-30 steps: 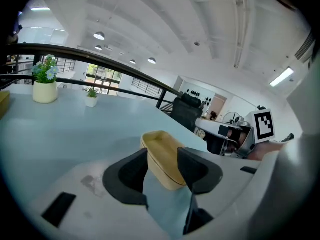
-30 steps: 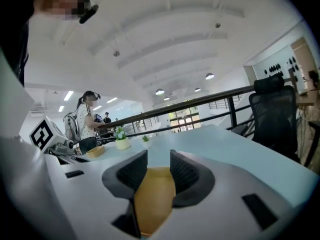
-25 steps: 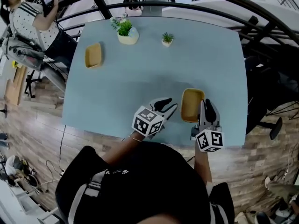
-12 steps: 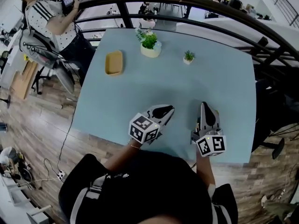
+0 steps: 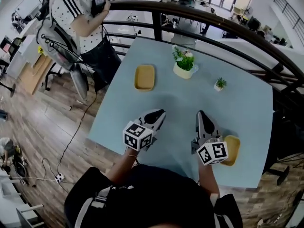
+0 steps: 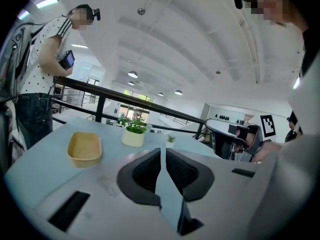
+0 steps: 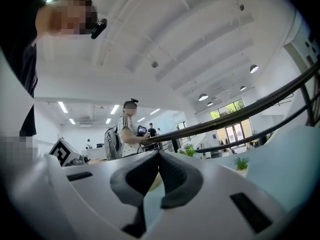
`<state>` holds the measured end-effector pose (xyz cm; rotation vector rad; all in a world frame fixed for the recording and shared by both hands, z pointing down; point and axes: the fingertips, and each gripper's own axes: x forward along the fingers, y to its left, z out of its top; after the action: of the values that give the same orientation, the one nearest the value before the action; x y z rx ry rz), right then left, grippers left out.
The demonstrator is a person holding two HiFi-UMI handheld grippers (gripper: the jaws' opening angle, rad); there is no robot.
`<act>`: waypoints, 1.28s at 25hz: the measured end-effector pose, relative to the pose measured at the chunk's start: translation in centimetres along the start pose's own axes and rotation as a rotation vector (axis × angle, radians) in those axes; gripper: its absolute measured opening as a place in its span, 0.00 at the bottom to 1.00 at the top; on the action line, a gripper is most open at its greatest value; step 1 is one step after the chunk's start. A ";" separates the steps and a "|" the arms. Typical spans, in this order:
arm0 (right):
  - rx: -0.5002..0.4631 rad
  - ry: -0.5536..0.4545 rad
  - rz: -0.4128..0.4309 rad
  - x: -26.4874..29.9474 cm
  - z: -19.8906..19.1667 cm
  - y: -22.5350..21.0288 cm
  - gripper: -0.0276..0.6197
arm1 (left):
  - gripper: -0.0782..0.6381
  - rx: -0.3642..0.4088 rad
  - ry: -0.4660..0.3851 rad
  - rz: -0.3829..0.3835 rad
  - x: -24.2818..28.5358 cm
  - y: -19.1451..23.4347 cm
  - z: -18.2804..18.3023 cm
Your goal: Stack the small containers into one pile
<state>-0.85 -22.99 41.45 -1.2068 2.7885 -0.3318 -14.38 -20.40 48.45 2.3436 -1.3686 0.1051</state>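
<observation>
Two tan containers lie on the pale blue table (image 5: 142, 113). One container (image 5: 144, 77) (image 6: 84, 148) sits at the far left. The other (image 5: 232, 149) rests near the front right edge, beside my right gripper's marker cube. My left gripper (image 5: 156, 114) (image 6: 162, 151) hovers over the table's middle and points toward the far container. Its jaws have just been closing and are shut, with nothing between them. A hand's width to the right, my right gripper (image 5: 200, 114) (image 7: 159, 154) is shut and empty too.
A big potted plant (image 5: 184, 65) (image 6: 133, 134) and a small one (image 5: 219, 84) stand at the table's far side. A black railing (image 5: 213, 25) runs behind it. A person (image 5: 78, 13) stands beyond the far left corner.
Both grippers have moved left and away from the near container, which stays on the table. The left jaws went from open to shut. The head view has swung left.
</observation>
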 end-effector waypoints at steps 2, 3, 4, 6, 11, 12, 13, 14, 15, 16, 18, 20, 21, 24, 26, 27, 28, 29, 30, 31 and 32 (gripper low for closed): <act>0.002 0.013 0.017 2.0 -0.4 1.4 0.05 | 0.16 0.001 -0.014 0.035 -1.4 2.7 0.8; 0.005 0.020 0.025 3.0 -0.6 2.0 0.05 | 0.16 0.000 -0.020 0.051 -2.1 4.0 1.1; 0.009 0.029 0.031 4.0 -0.9 2.6 0.05 | 0.16 0.000 -0.024 0.066 -2.6 5.3 1.4; 0.014 0.046 0.043 6.1 -1.2 3.6 0.05 | 0.16 -0.002 -0.031 0.093 -3.5 7.7 2.0; 0.025 0.082 0.063 11.3 -2.0 5.3 0.07 | 0.17 -0.030 -0.040 0.123 -4.4 13.0 3.4; 0.027 0.090 0.065 12.1 -2.3 5.5 0.07 | 0.17 -0.035 -0.040 0.128 -4.4 13.9 3.6; 0.029 0.097 0.066 13.0 -2.6 5.6 0.08 | 0.17 -0.038 -0.038 0.134 -4.3 14.8 3.7; 0.032 0.106 0.066 13.8 -3.0 5.7 0.08 | 0.17 -0.039 -0.035 0.141 -4.1 15.8 3.7; 0.035 0.116 0.064 14.6 -3.5 5.8 0.08 | 0.17 -0.042 -0.032 0.149 -4.0 16.7 3.7; 0.039 0.129 0.061 15.4 -4.0 6.0 0.08 | 0.17 -0.048 -0.029 0.159 -3.9 17.7 3.7; 0.046 0.155 0.054 17.0 -4.9 6.4 0.08 | 0.17 -0.069 -0.022 0.176 -3.9 19.6 3.7; 0.053 0.175 0.052 18.7 -5.7 6.7 0.09 | 0.17 -0.089 -0.017 0.186 -3.8 21.5 3.9; 0.057 0.184 0.051 19.5 -6.2 6.8 0.09 | 0.18 -0.098 -0.014 0.190 -3.7 22.3 3.8; 0.074 0.209 0.041 21.3 -7.6 6.6 0.10 | 0.21 -0.123 0.006 0.192 -2.8 23.9 3.0; 0.091 0.225 0.035 22.2 -8.7 6.2 0.10 | 0.22 -0.141 0.023 0.197 -2.1 24.7 2.1; 0.100 0.233 0.033 22.6 -9.3 6.1 0.10 | 0.23 -0.150 0.032 0.203 -1.9 25.1 1.7; 0.108 0.243 0.031 23.0 -9.8 6.0 0.10 | 0.24 -0.158 0.040 0.209 -1.6 25.6 1.2; 0.116 0.254 0.029 23.4 -10.4 5.9 0.10 | 0.26 -0.167 0.048 0.215 -1.4 26.0 0.9; 0.122 0.265 0.025 23.7 -11.0 5.8 0.10 | 0.27 -0.177 0.056 0.218 -1.1 26.5 0.5; 0.129 0.275 0.021 24.1 -11.5 5.7 0.11 | 0.30 -0.187 0.063 0.221 -0.9 26.9 0.1; 0.135 0.286 0.016 24.4 -12.1 5.6 0.13 | 0.32 -0.198 0.072 0.224 -0.7 27.2 -0.3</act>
<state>-23.55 -35.06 52.08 -1.1892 2.9488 -0.7329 -37.76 -31.35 57.19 2.0022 -1.5277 0.1120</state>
